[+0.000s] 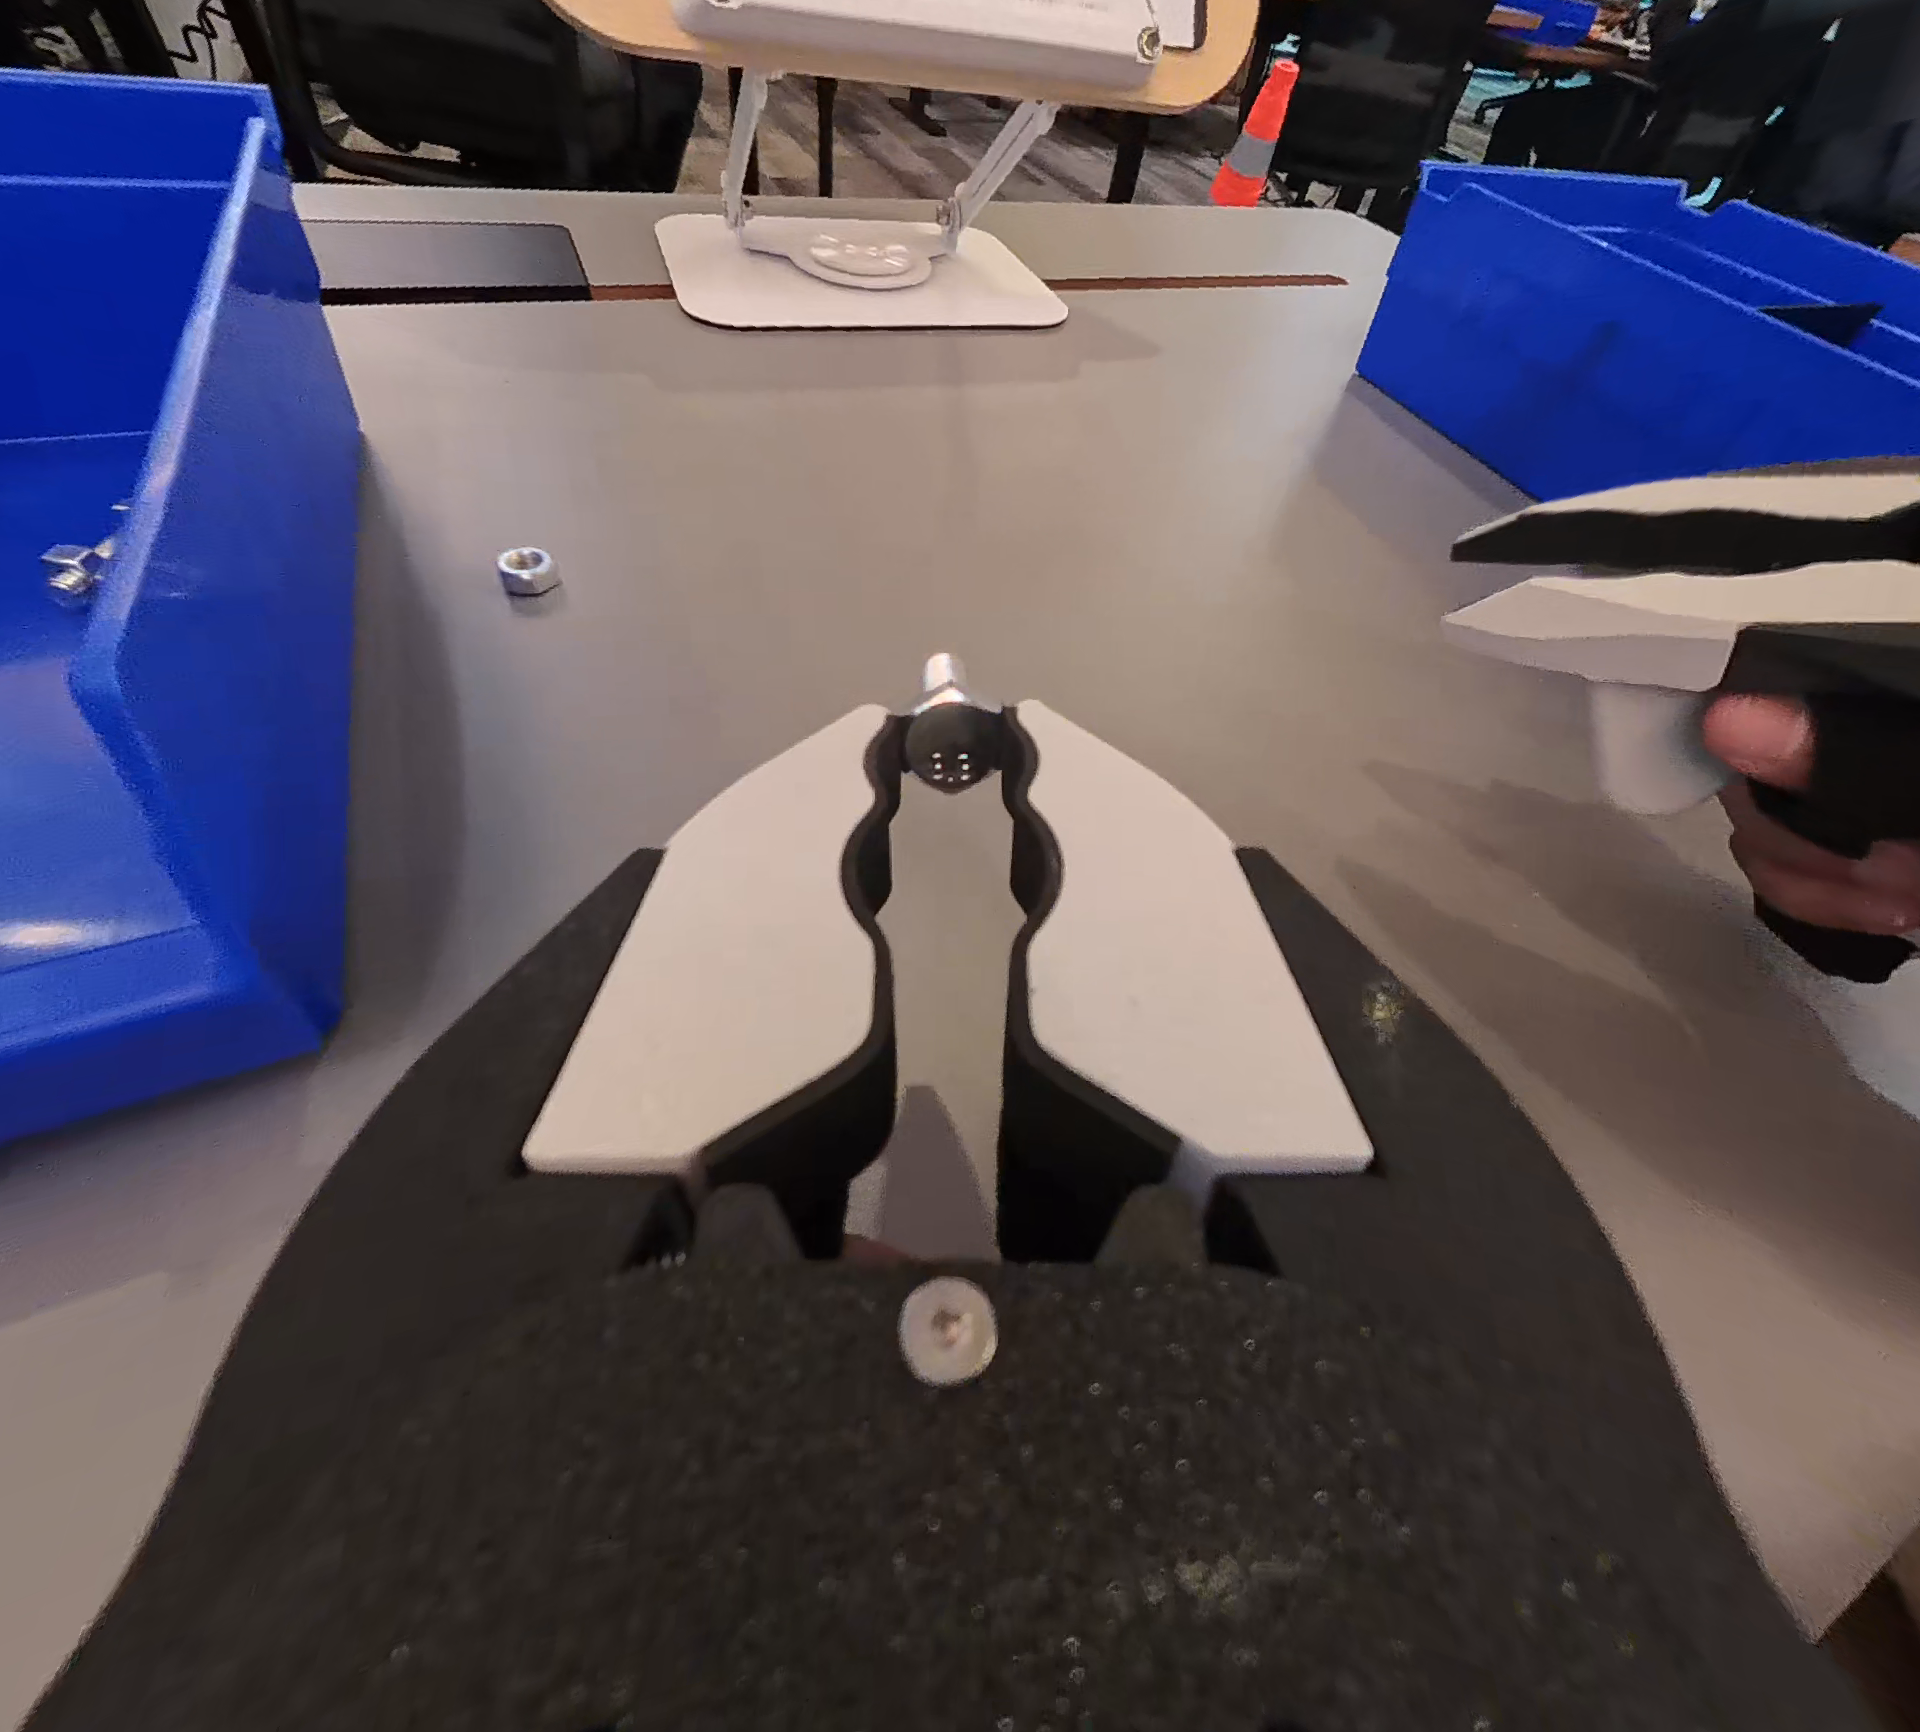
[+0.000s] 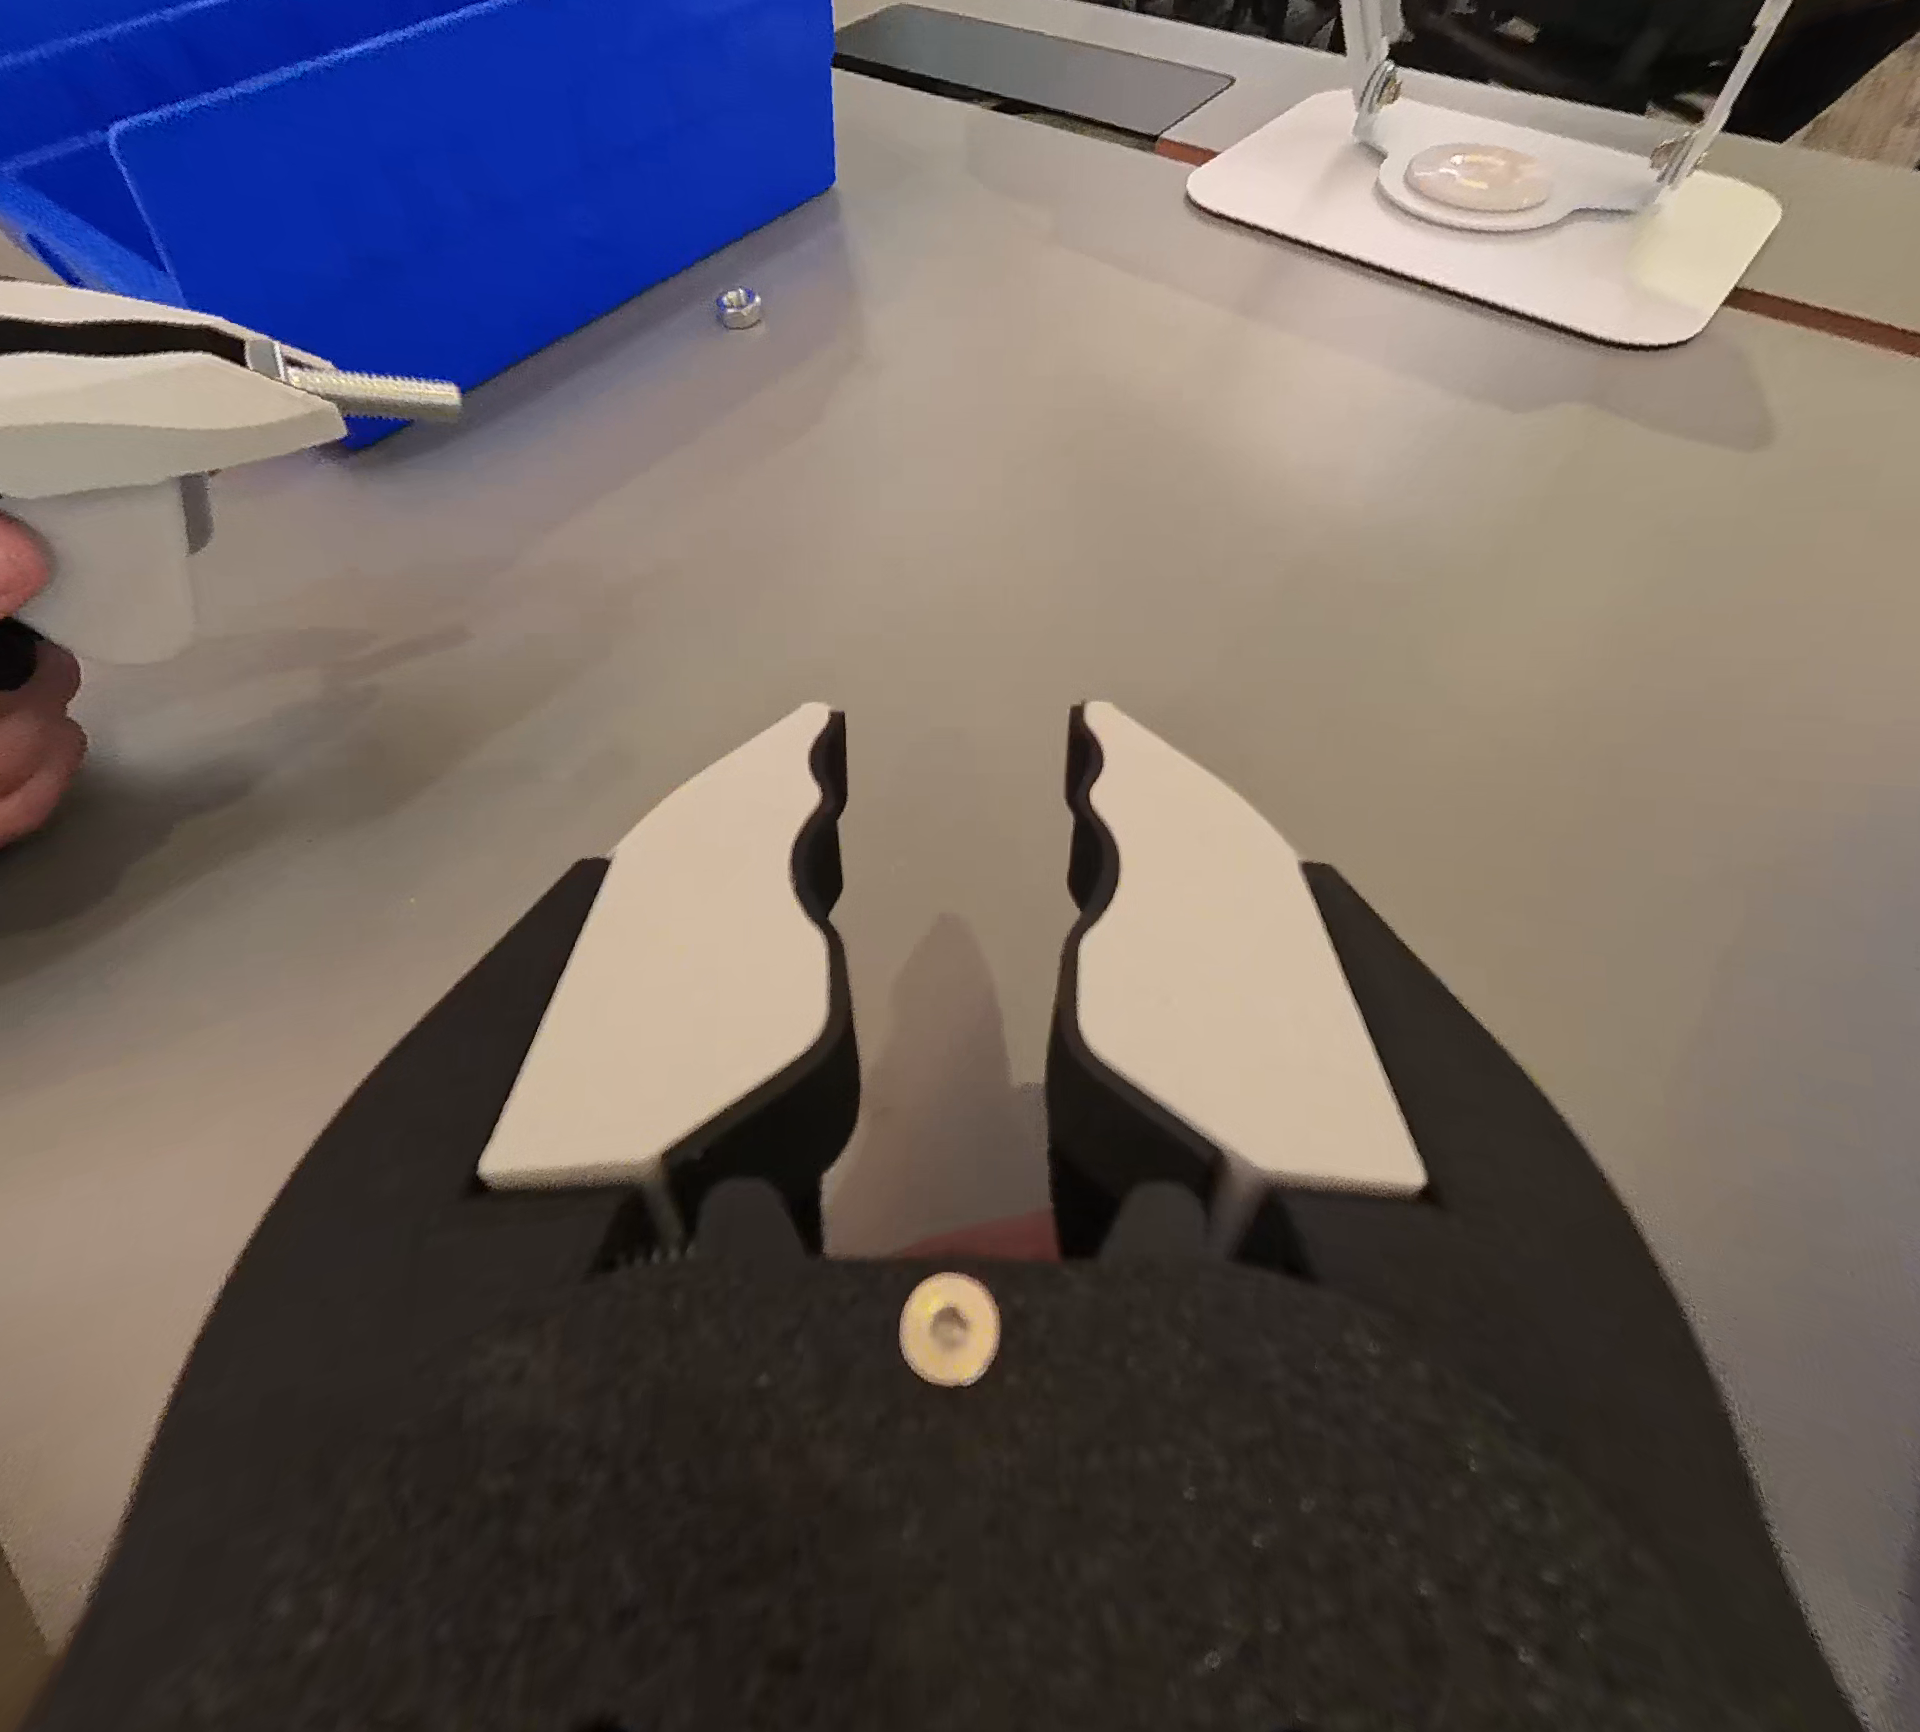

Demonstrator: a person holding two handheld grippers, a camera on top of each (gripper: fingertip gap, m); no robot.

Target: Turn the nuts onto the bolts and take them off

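Observation:
My left gripper (image 1: 943,726) is shut on the hex head of a silver bolt (image 1: 942,742), whose threaded shank points forward over the grey table (image 1: 1039,487). The same bolt (image 2: 390,392) shows in the right wrist view, sticking out of the left gripper (image 2: 312,389). A loose silver hex nut (image 1: 529,569) lies on the table ahead and to the left, near the left blue bin; it also shows in the right wrist view (image 2: 741,307). My right gripper (image 2: 956,737) is open and empty above the table; it shows at the right edge of the left wrist view (image 1: 1455,586).
A blue bin (image 1: 187,539) on the left holds a small wing-nut part (image 1: 78,565). Another blue bin (image 1: 1621,332) stands at the right. A white stand (image 1: 862,269) carrying an instruction board sits at the table's back. An orange cone (image 1: 1262,134) stands beyond the table.

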